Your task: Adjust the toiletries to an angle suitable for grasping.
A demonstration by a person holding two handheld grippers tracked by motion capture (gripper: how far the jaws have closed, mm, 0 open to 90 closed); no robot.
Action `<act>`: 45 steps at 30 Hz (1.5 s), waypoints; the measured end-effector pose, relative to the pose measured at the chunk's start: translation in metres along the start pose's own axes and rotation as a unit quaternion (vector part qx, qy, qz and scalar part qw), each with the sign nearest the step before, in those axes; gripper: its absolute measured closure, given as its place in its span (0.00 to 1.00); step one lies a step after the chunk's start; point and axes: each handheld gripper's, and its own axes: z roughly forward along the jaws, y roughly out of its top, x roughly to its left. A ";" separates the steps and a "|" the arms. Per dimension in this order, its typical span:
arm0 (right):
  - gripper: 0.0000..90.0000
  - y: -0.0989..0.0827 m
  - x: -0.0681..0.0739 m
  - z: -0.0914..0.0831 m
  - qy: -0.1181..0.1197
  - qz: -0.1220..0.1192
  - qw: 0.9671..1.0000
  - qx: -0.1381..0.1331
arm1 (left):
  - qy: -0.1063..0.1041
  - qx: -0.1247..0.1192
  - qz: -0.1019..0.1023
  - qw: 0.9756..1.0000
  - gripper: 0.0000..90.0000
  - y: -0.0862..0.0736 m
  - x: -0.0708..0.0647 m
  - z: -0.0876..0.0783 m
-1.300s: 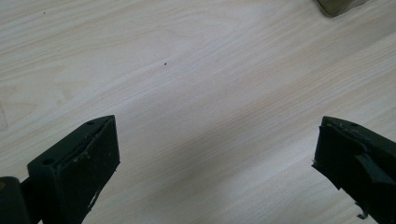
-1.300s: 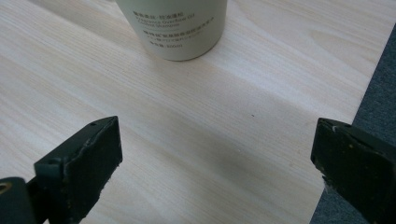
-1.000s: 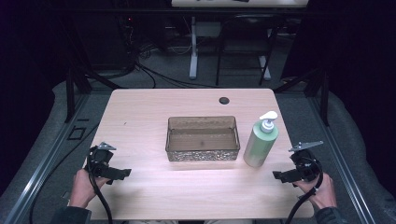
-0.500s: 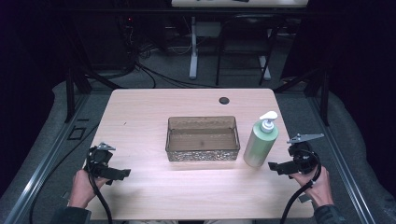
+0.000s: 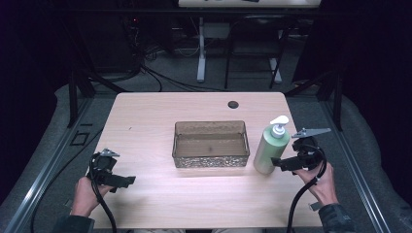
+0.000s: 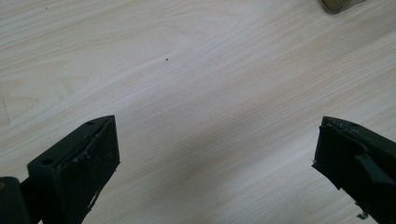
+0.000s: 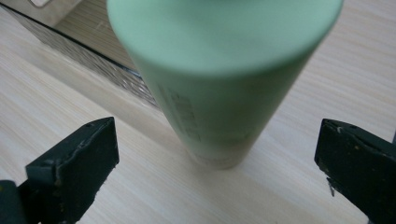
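Item 1, pump bottle (image 5: 270, 146): pale green body, white pump head, standing upright on the table (image 5: 160, 111) just beside the right end of the basket. In my right gripper view the bottle (image 7: 219, 88) rises between the two black jaws, with clear table showing on either side of its base; neither jaw touches it.

Item 2, my right gripper (image 5: 279, 163): held at the near right of the table, tips pointing at the lower part of the bottle. Jaws spread wide, gripping nothing.

Item 3, my left gripper (image 5: 127, 181): held at the near left of the table, well apart from the bottle and the basket. Jaws spread wide over bare wood grain, gripping nothing. A corner of the basket (image 6: 337, 4) shows at the top edge of my left gripper view.

Item 4, basket (image 5: 211, 158): brownish, see-through, rectangular, at the middle of the table, open side up.

Item 5, round dark hole (image 5: 233, 104): in the tabletop near the far edge, behind the basket.
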 end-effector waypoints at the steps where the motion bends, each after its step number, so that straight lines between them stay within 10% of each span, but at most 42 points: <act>1: 0.00 0.003 0.001 0.000 -0.001 0.001 1.000 -0.003 | 0.000 0.000 0.000 1.000 0.00 0.000 0.000 0.000; 45: 0.12 0.037 0.009 0.006 -0.027 -0.005 0.999 -0.043 | 0.001 0.009 0.006 1.000 0.00 0.000 -0.004 0.002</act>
